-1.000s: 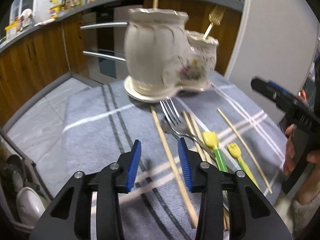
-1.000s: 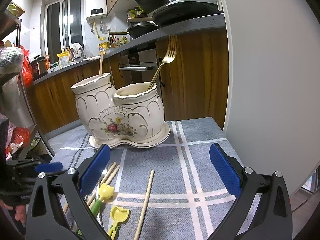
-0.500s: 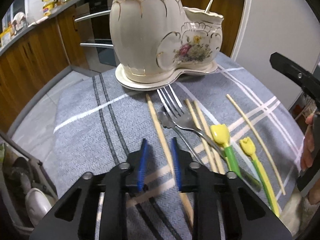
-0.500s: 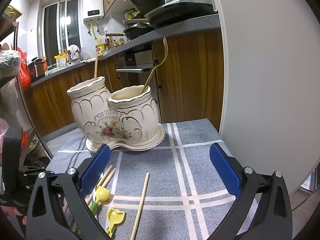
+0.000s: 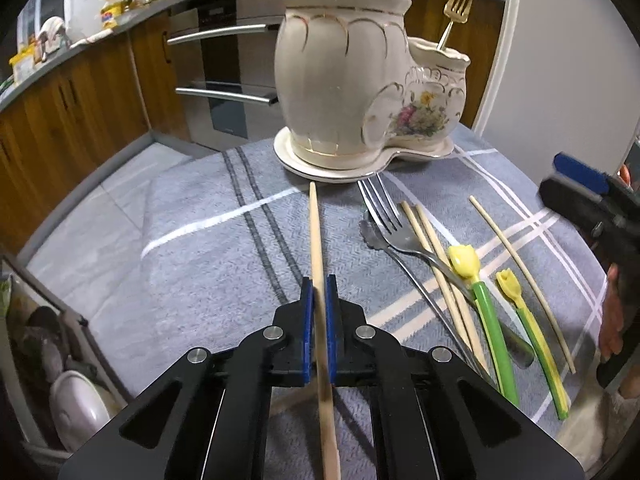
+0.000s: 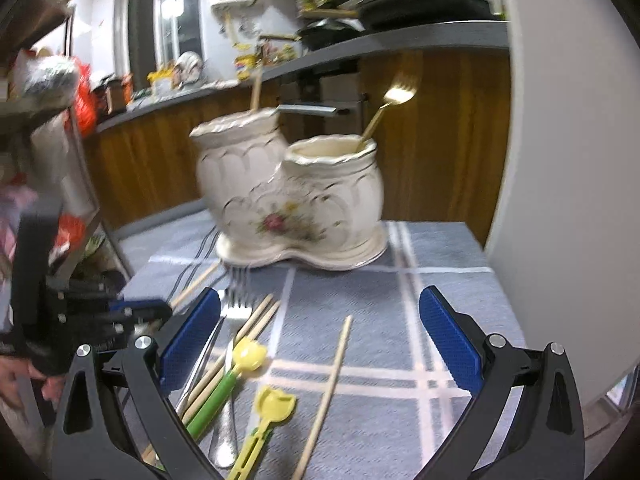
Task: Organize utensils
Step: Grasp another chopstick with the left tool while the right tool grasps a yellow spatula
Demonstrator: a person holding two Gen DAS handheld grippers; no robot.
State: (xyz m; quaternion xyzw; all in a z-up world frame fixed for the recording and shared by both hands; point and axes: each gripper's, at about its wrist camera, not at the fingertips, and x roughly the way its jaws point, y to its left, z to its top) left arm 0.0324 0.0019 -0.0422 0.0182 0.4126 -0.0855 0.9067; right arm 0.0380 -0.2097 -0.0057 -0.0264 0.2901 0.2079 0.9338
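The left gripper pinches a wooden chopstick between nearly closed jaws, its tip near the ceramic utensil holder at the desk's far edge. The right gripper hovers, jaws wide and empty, above loose forks and chopsticks.

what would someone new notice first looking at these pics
Probably the cream two-pot holder at the far end of the blue cloth, a gold fork poking from its lower pot. Next, the left gripper, jaws shut on a chopstick pointing at the holder. To its right lie a steel fork, more chopsticks and two yellow-green picks, with the right gripper wide open above them.
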